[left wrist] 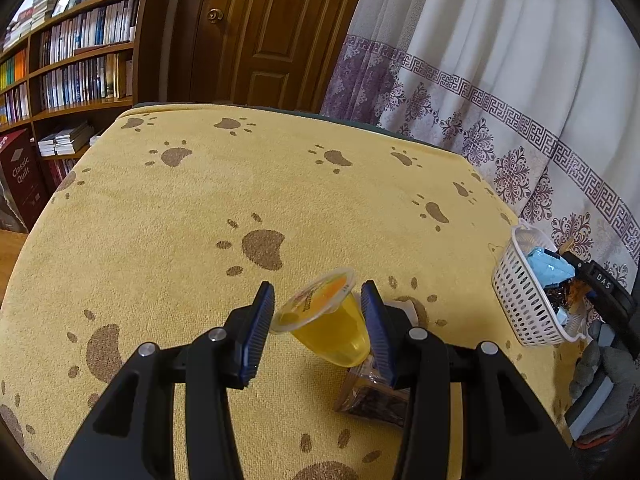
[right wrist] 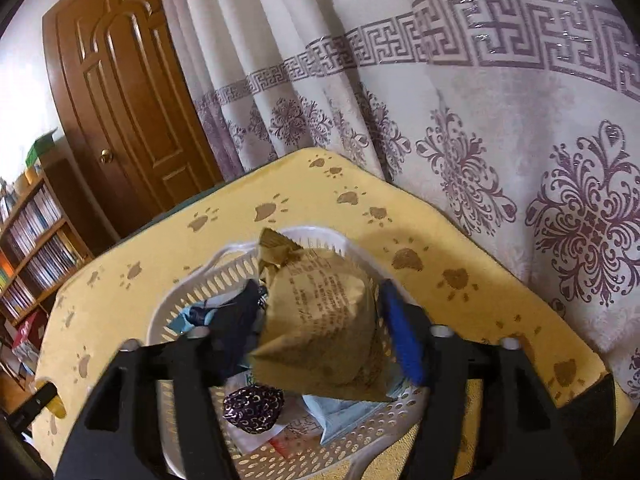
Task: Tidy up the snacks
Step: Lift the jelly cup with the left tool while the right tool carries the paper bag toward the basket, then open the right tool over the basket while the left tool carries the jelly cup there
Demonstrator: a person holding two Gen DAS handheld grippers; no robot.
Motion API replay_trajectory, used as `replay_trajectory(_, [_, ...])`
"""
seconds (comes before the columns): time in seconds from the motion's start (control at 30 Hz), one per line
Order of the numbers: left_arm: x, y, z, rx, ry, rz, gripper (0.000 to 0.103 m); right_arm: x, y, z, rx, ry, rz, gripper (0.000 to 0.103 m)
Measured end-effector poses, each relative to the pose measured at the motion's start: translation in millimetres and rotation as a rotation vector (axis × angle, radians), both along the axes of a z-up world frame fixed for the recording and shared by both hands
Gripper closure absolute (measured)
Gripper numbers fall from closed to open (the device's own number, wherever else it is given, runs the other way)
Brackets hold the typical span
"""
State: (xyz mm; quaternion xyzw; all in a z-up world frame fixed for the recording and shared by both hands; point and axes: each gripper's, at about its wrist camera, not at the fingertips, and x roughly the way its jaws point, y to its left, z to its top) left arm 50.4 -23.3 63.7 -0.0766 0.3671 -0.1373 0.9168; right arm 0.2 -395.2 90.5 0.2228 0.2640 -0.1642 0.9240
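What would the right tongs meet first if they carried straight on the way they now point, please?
Most likely the brown paper-wrapped snack between the right tongs, then the white basket under it; depth is hard to judge in this fisheye view.

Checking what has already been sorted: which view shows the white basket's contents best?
The right wrist view: it looks down into the white basket, showing several wrapped snacks under the brown packet. The left wrist view shows the basket edge-on at the far right.
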Motion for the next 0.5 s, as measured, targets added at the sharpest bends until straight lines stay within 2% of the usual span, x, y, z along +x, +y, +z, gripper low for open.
replay_trajectory(0.07, [0,0,0,0.0,-0.003,-0.001,0.057,-9,0,8,0.003,-0.036,-0.012,0.024])
replay_trajectory(0.2, [-1,0,2,-0.002,-0.007,-0.002,0.057,-29,0,16,0.014,-0.089,-0.046,0.021])
replay_trajectory(0.5, [-6,-5,7,-0.004,-0.021,-0.019,0.057,-65,8,9,0.032,-0.091,-0.098,0.02])
